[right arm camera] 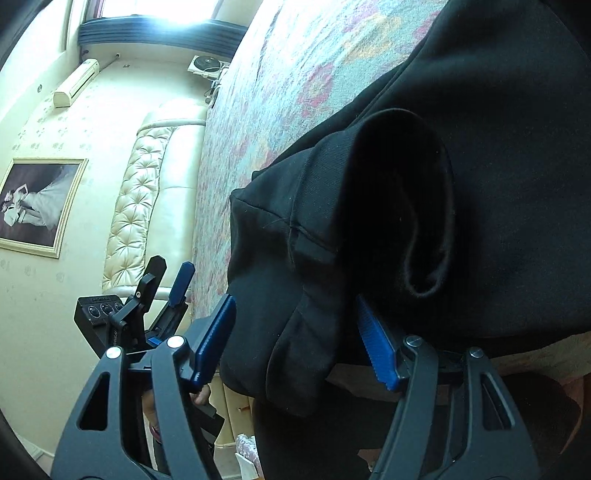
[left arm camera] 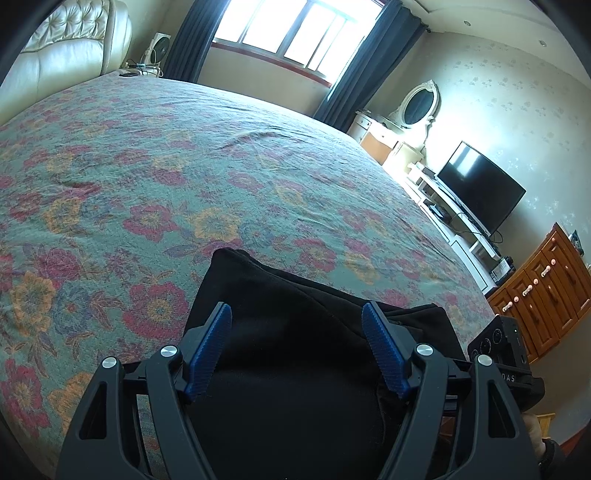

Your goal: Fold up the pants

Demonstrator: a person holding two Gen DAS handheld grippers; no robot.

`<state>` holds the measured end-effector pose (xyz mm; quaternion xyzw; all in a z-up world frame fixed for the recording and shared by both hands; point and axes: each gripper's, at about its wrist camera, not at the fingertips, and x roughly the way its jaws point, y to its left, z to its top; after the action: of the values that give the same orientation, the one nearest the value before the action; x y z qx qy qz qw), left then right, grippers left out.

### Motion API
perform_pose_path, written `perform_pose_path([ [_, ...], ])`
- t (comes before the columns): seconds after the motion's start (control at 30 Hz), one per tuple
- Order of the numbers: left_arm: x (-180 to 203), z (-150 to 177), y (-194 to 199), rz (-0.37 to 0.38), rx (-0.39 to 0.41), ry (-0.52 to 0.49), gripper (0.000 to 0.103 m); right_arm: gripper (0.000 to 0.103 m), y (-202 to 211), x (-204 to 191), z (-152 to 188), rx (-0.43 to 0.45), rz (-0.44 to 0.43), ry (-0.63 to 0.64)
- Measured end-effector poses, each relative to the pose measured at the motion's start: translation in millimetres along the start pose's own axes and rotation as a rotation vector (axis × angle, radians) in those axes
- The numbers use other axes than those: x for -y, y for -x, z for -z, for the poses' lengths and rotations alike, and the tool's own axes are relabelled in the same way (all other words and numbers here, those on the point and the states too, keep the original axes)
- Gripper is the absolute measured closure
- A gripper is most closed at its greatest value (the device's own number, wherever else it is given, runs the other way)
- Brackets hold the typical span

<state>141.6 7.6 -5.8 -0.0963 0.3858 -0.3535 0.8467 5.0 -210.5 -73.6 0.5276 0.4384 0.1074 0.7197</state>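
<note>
The black pants (left arm camera: pixel 295 332) lie bunched at the near edge of the bed (left arm camera: pixel 166 166), on its floral bedspread, with part of the fabric drooping over the bed's side in the right wrist view.

The left tool (left arm camera: pixel 297 334) hovers over the pants with its blue pads (left arm camera: pixel 210 347) spread well apart, one on either side of the dark cloth; no fabric is pinched between them. Beyond the pants, the bedspread runs wide and flat up to the cream tufted headboard (left arm camera: pixel 70 51) and across to the far edge below the window (left arm camera: pixel 295 33).

The right tool (right arm camera: pixel 295 339) is tilted sideways at the bed's edge. Its blue fingers (right arm camera: pixel 216 339) stand apart, straddling a hanging fold of the pants (right arm camera: pixel 369 221) with a hemmed opening just above them; the cloth fills the gap but the pads are not closed on it. The left tool (right arm camera: pixel 166 288) shows at the lower left of this view, just beside the bed's edge, also with its fingers apart.

Along the bed's right side sit a white dressing table with an oval mirror (left arm camera: pixel 419 101), a television (left arm camera: pixel 480 188) on a low white stand, and a wooden cabinet (left arm camera: pixel 543 295). A framed picture (right arm camera: pixel 37 206) hangs beside the headboard.
</note>
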Motion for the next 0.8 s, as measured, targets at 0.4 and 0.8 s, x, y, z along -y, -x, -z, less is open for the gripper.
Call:
perform_pose_path([
  [0.4,-6.0,1.8,-0.2,-0.007,-0.009,0.022,0.031,0.092,-10.8,-20.1,2.5,-0.031,0.061,0.176],
  [0.8,-12.5,1.5,-0.4,-0.036,-0.008,0.013,0.031,0.101,34.5,-75.5,-56.5,0.040,0.138,0.389],
])
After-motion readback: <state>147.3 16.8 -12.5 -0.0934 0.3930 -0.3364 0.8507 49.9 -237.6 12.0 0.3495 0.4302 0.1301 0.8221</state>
